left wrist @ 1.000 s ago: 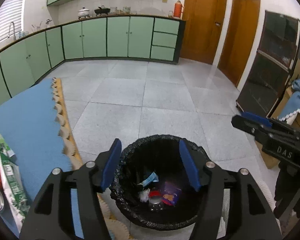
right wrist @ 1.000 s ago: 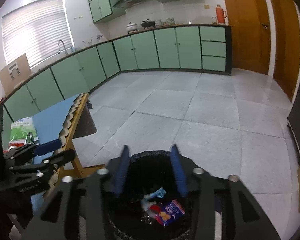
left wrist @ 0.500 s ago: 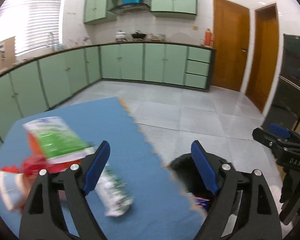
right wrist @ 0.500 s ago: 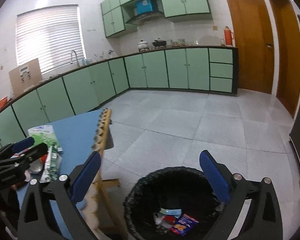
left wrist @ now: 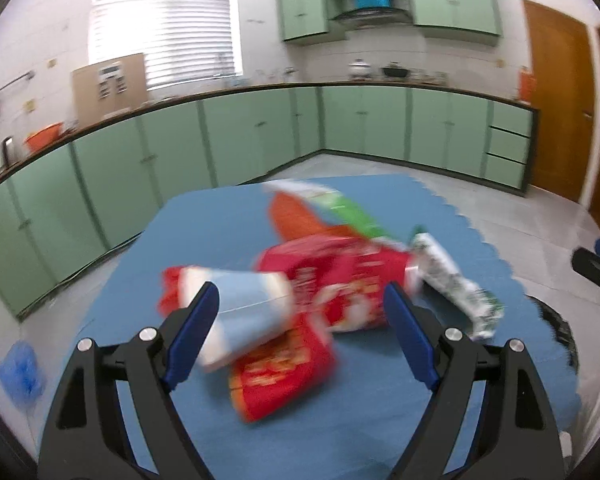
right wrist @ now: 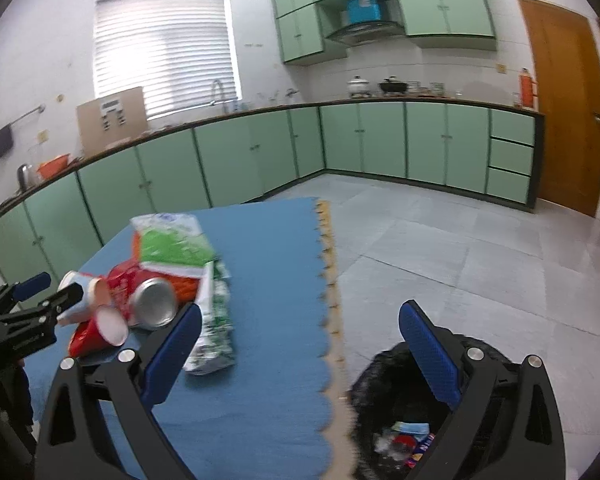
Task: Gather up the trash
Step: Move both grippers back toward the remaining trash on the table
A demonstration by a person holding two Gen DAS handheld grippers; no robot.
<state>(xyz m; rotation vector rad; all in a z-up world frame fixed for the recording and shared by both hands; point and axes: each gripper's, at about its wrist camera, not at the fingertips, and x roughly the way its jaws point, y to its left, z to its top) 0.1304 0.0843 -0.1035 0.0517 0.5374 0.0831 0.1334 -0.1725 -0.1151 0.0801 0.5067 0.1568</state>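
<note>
1. Trash pile (right wrist: 148, 280) sits on the blue mat (right wrist: 268, 280) covering the table: a green-and-white bag (right wrist: 172, 240), a red snack bag (left wrist: 340, 280), a crushed can (right wrist: 154, 302), paper cups (right wrist: 100, 312) and a green-printed white wrapper (right wrist: 216, 316). Printing's on all of it, but it's too blurry to read any brand.
2. Left gripper (left wrist: 300, 332) is spread wide over the pile, nothing between the blue pads (left wrist: 192, 328), not touching anything as far as I can see.
3. Right gripper (right wrist: 300, 352) is as wide as it goes, empty too, hanging above the mat's scalloped edge.
4. Black-lined bin (right wrist: 380, 400) stands on the floor just beside the table, with a few wrappers inside.
5. Room's a kitchen: mint green cabinets (right wrist: 360, 140), grey tile floor (right wrist: 480, 248), a wooden door (right wrist: 560, 100), and a window with blinds (right wrist: 164, 52).
</note>
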